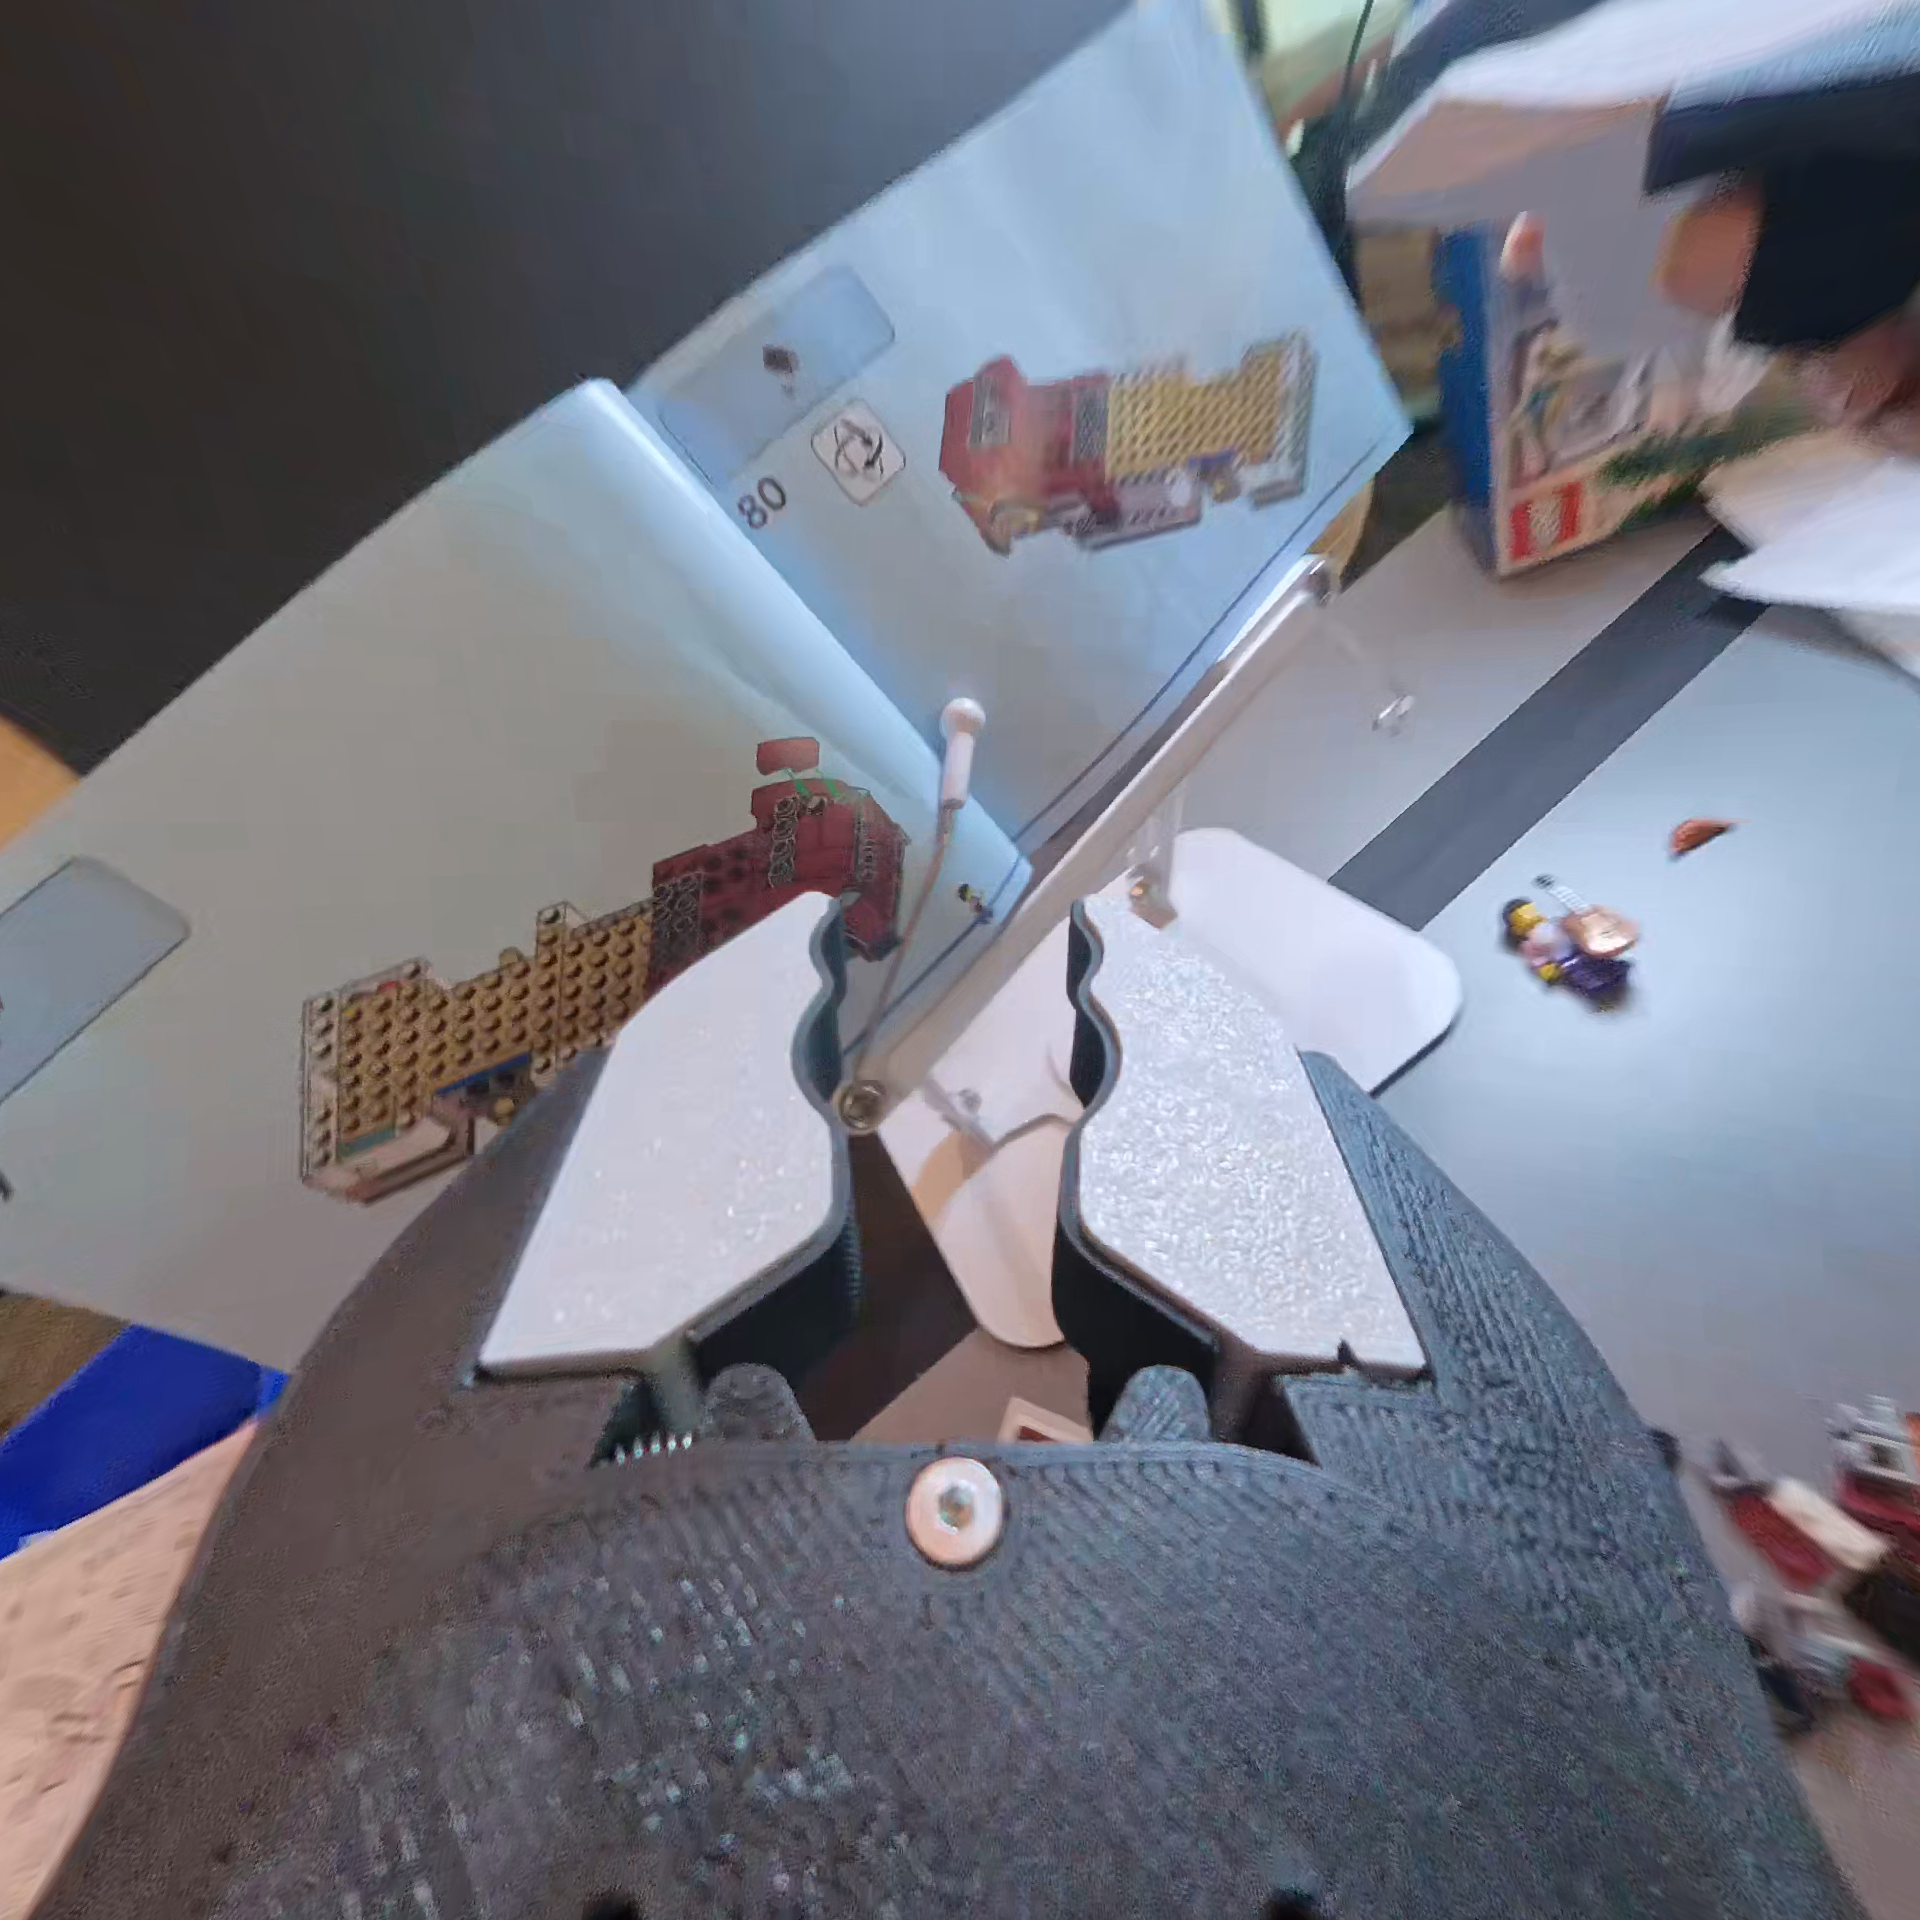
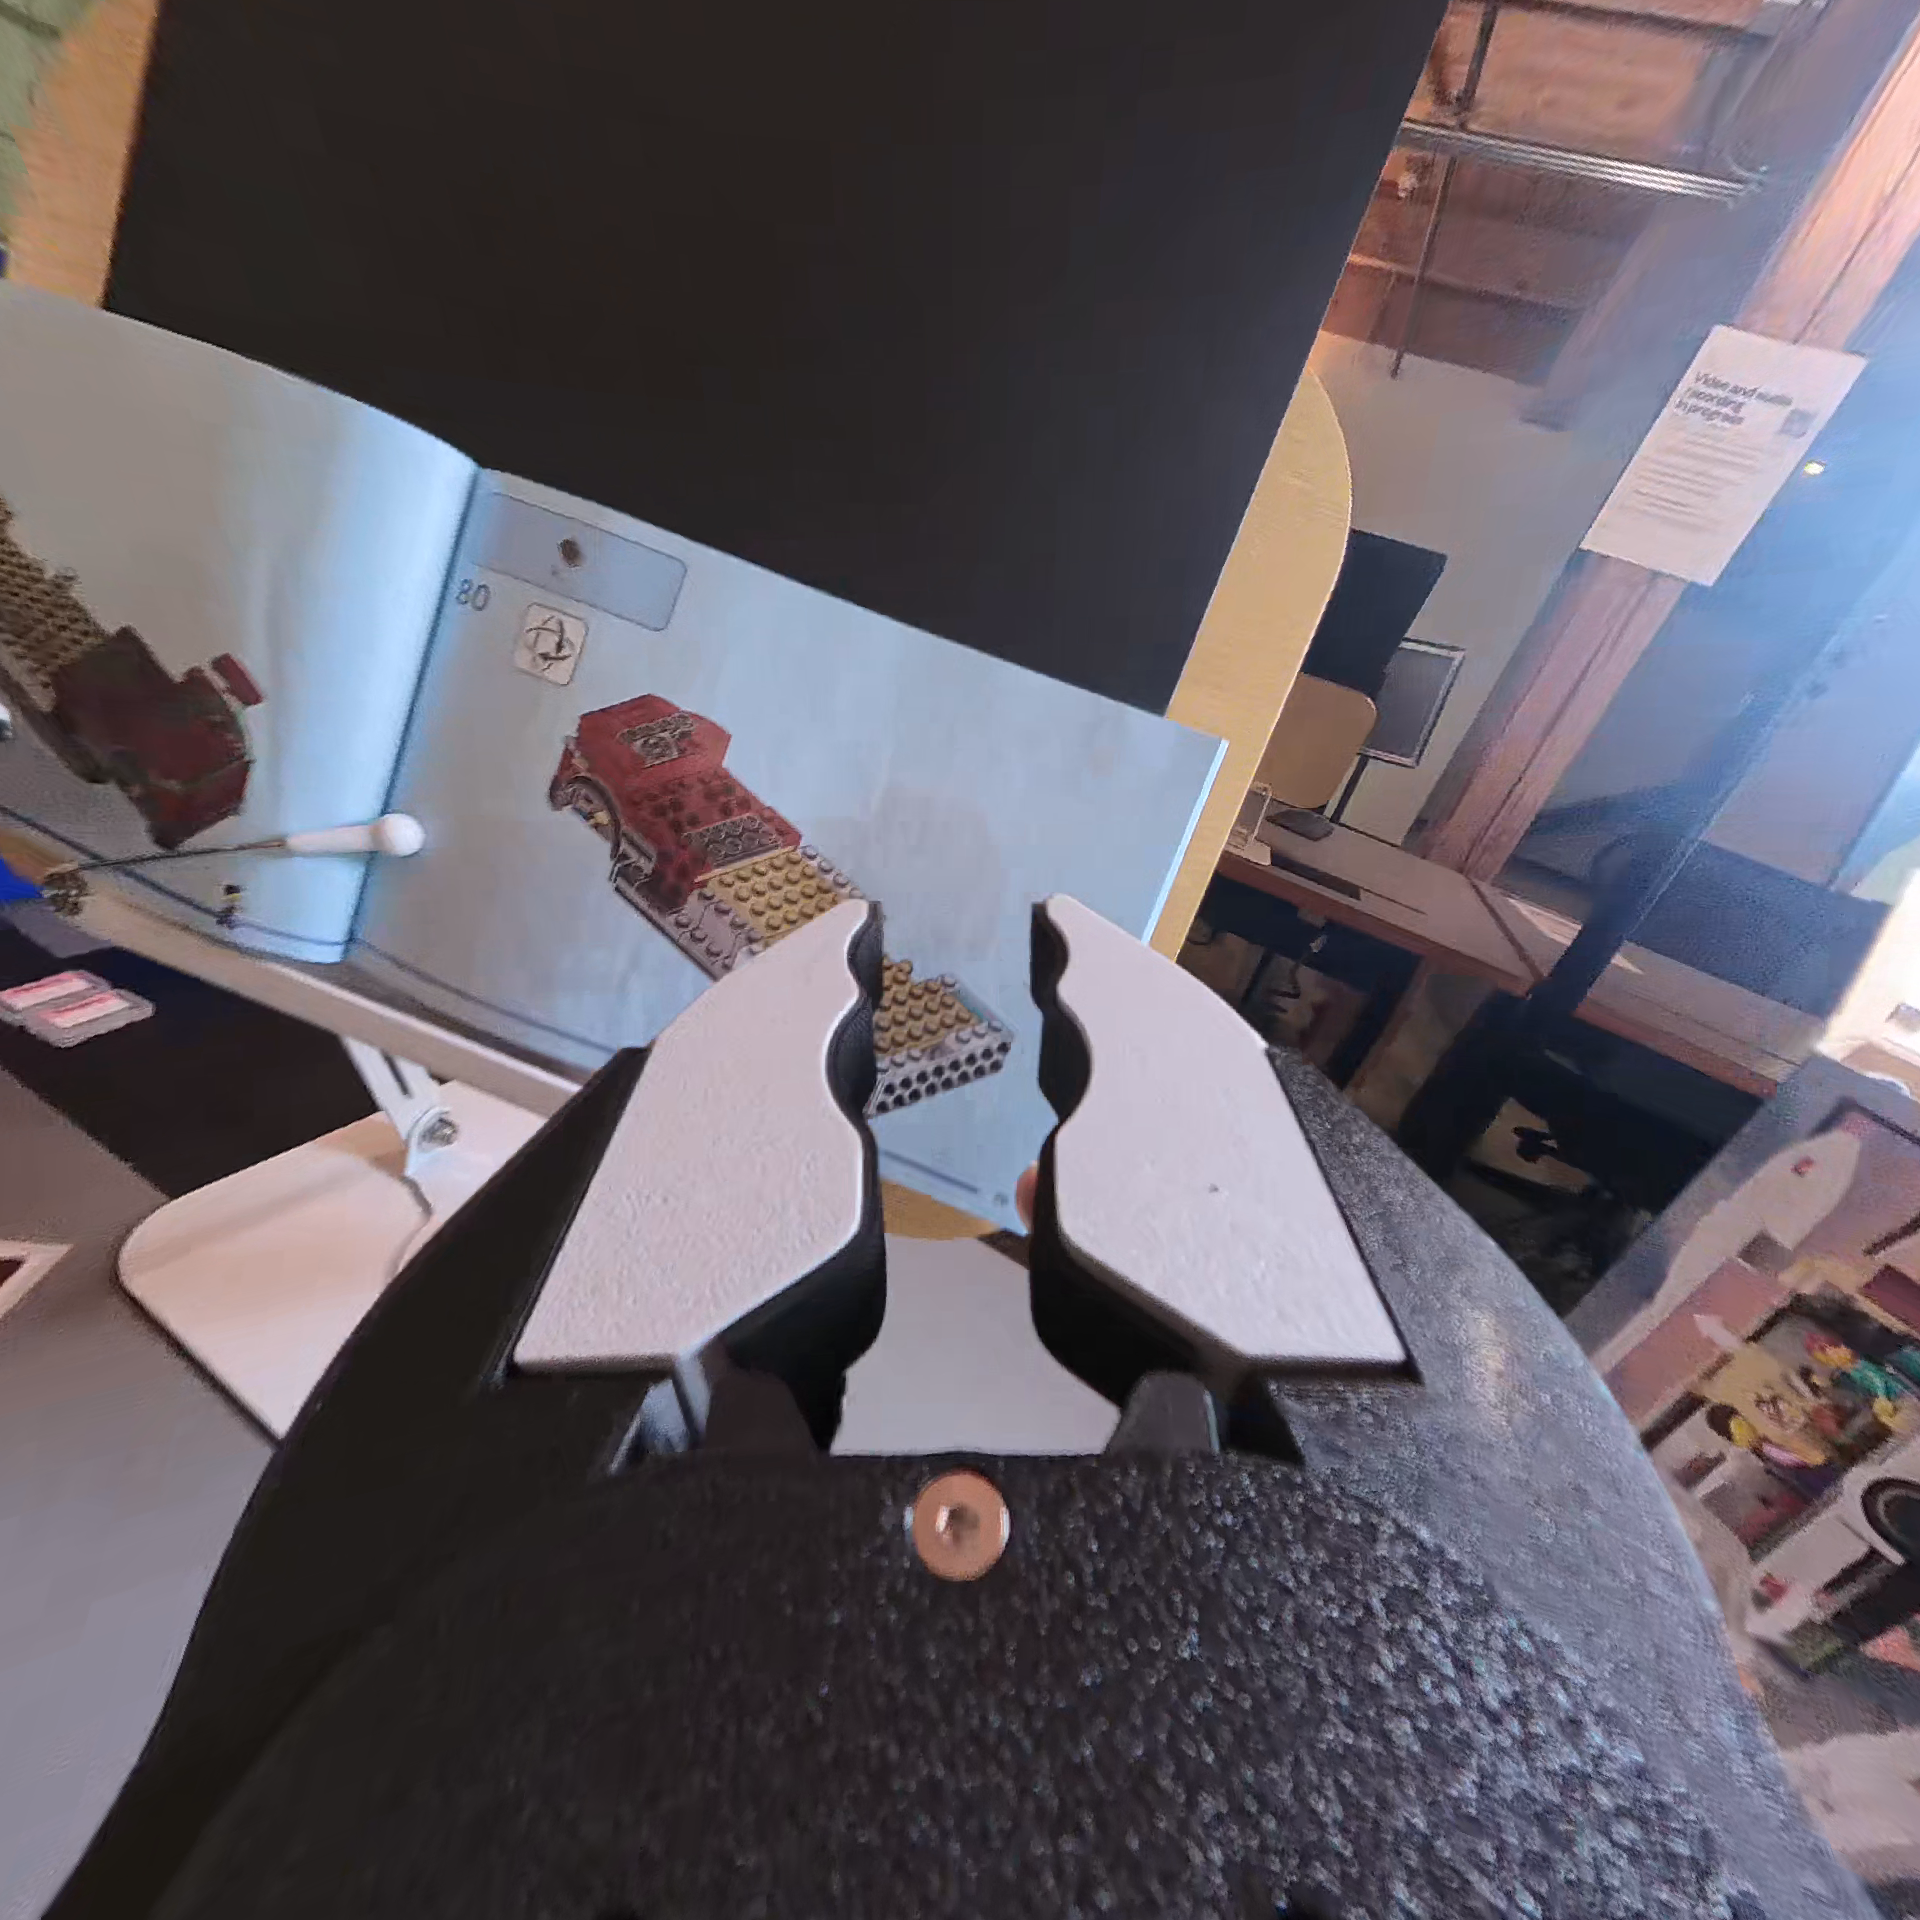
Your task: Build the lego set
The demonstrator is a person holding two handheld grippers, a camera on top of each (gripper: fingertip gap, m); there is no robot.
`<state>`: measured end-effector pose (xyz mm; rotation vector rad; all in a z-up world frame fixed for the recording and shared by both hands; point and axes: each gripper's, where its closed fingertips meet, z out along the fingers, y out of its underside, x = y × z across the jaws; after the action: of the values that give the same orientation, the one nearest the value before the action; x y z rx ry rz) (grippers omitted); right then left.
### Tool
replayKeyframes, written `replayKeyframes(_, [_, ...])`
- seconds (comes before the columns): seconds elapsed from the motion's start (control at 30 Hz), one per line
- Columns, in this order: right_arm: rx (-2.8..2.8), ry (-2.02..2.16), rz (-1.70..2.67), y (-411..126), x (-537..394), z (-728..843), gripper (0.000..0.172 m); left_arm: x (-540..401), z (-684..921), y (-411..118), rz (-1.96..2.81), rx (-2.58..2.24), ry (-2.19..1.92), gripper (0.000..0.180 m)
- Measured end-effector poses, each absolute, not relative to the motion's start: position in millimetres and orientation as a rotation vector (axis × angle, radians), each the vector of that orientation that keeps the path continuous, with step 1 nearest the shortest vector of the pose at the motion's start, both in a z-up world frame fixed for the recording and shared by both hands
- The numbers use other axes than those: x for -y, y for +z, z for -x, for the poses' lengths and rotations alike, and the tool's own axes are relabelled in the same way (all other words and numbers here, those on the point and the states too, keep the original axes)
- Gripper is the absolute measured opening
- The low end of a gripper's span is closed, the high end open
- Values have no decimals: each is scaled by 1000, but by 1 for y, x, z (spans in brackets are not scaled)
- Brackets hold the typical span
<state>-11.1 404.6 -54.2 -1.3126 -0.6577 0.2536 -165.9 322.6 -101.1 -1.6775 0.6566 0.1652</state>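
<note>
Two grippers by an open brick-building booklet

The left gripper has its jaws apart with nothing in them, just by the silver ledge of the white stand. The right gripper is open and holds nothing too, near the booklet page showing a red truck.

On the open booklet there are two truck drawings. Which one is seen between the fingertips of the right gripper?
The truck drawing on the right-hand page, below the rotate symbol. Its tan rear end shows between the open right gripper fingertips; the left-page drawing lies beyond the fold.
</note>
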Motion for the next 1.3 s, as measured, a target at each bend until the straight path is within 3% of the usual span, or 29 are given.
replayKeyframes(0.1, [689,237,1321,-48,-425,21,50,-352,175,-120,1755,-752,342,40])
replayKeyframes(0.23, [720,214,1363,-51,-441,28,75,-361,182,-124,1696,-772,397,3])
replayKeyframes(0.47, [757,157,1432,-64,-451,31,82,-348,212,-105,1583,-185,-163,1])
replayKeyframes(0.57, [772,136,1451,-66,-453,32,84,-340,236,-116,1536,163,-623,3])
replayKeyframes(0.7, [782,118,1439,-61,-453,33,85,-328,243,-148,1493,457,-989,11])
replayKeyframes(0.83, [783,125,1428,-54,-454,35,88,-311,267,-163,1472,533,-955,39])
replayKeyframes(1.13, [818,120,1410,-47,-452,46,94,-340,312,-130,1580,298,-552,87])
replayKeyframes(1.3, [801,129,1429,-47,-455,46,95,-357,296,-126,1612,171,-662,80])
